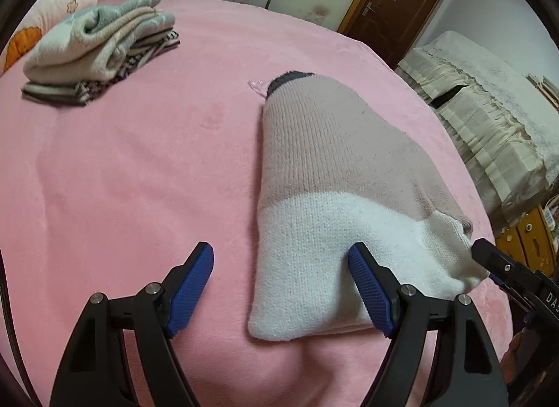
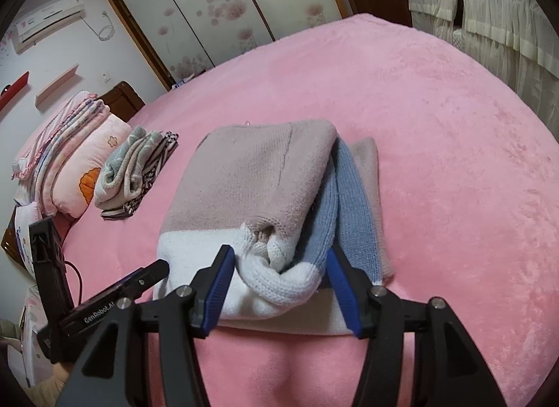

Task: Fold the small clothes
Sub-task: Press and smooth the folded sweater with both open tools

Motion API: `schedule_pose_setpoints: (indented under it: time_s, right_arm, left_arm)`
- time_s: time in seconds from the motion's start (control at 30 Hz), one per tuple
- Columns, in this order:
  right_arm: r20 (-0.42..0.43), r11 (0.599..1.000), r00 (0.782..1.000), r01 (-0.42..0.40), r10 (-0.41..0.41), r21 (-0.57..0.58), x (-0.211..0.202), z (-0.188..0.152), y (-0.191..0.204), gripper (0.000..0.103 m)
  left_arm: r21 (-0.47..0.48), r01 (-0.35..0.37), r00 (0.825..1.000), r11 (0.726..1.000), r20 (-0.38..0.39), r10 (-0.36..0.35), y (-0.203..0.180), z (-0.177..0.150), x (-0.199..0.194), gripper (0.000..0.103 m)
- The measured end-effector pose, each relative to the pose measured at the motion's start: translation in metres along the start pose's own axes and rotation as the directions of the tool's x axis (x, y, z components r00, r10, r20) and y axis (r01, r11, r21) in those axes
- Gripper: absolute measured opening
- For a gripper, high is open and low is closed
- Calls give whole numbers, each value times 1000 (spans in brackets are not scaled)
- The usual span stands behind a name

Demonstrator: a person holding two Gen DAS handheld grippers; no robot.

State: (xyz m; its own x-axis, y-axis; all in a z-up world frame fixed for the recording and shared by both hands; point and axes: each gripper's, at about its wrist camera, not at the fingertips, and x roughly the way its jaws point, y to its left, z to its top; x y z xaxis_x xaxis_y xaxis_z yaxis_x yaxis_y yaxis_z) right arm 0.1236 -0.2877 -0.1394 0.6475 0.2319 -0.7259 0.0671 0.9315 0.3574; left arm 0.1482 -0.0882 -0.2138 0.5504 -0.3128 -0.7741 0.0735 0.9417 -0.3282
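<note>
The left gripper (image 1: pixel 281 263) hangs low over the near end of the bed (image 1: pixel 139 162), its jaws spread wide and holding nothing. Its right blue pad (image 1: pixel 370 288) lies against the white hem of the sweater (image 1: pixel 314 169), while the left pad sits over bare pink cover, well apart from the knit. The near left corner of the sweater falls between the two fingers.

The right gripper (image 2: pixel 277 265) is also wide open, straddling the near edge of the sweater (image 2: pixel 251 179). Between its pads bulges a thick white roll of knit, a folded cuff or sleeve end, and the pads stand just beside it on either side; I cannot tell whether either one touches it. The right pad (image 2: pixel 340 288) rests by a blue sleeve (image 2: pixel 349 204) that runs along the sweater's right side.

The sweater lies folded in the middle of the bed, dusty pink above and white at the near end, with a dark collar (image 1: pixel 291 78) at the far end. In the left view the tip of the right gripper shows at the sweater's near right corner; in the right view the left gripper shows at its left.

Farther off toward the headboard sits a stack of folded clothes (image 2: pixel 136 169), and beyond it pillows (image 2: pixel 70 155). A wardrobe (image 2: pixel 223 8) with flowered panels and a brown door (image 1: pixel 394 5) stand behind the bed.
</note>
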Motion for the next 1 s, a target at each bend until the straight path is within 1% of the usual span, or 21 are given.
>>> schedule_pose_setpoints:
  time_s: [0.13, 0.2, 0.33, 0.43, 0.5, 0.57, 0.6, 0.7, 0.8, 0.87, 1.0]
  right_arm:
    - [-65, 1000, 998, 13, -13, 4, 8, 0, 3, 59]
    - [-83, 1000, 996, 28, -28, -5, 10, 0, 8, 59]
    - [-85, 995, 993, 80, -84, -56, 13, 2, 21, 62]
    - [-101, 987, 984, 135, -144, -88, 23, 5, 25, 62]
    - [-111, 982, 980, 156, -168, -104, 29, 6, 26, 62]
    - [-113, 978, 975, 179, -191, -108, 33, 8, 23, 48]
    - [-127, 981, 975, 167, -179, -104, 35, 9, 20, 37]
    - [-123, 986, 981, 144, -153, -83, 32, 10, 14, 30]
    - [-86, 989, 987, 127, -134, -78, 20, 12, 12, 28]
    - [-46, 991, 992, 117, -120, -69, 10, 14, 10, 27]
    - [2, 994, 994, 110, -110, -29, -2, 12, -1, 27]
  left_arm:
    - [-12, 14, 1000, 1000, -8, -14, -5, 1, 8, 78]
    - [-11, 16, 1000, 1000, -17, -16, -9, 3, 11, 78]
    - [-1, 22, 999, 1000, -23, -22, -12, 5, 15, 78]
    - [13, 22, 999, 1000, -33, -21, -14, 5, 17, 78]
    - [19, 21, 999, 1000, -37, -20, -15, 6, 17, 79]
    - [20, 25, 998, 999, -49, -24, -15, 6, 19, 79]
    - [18, 26, 998, 1000, -56, -25, -15, 7, 20, 79]
    - [25, 27, 998, 999, -62, -26, -17, 8, 22, 79]
    - [44, 31, 998, 999, -56, -29, -20, 9, 20, 79]
    - [55, 39, 998, 998, -48, -37, -23, 10, 18, 79]
    - [82, 44, 998, 996, -48, -40, -28, 10, 19, 79]
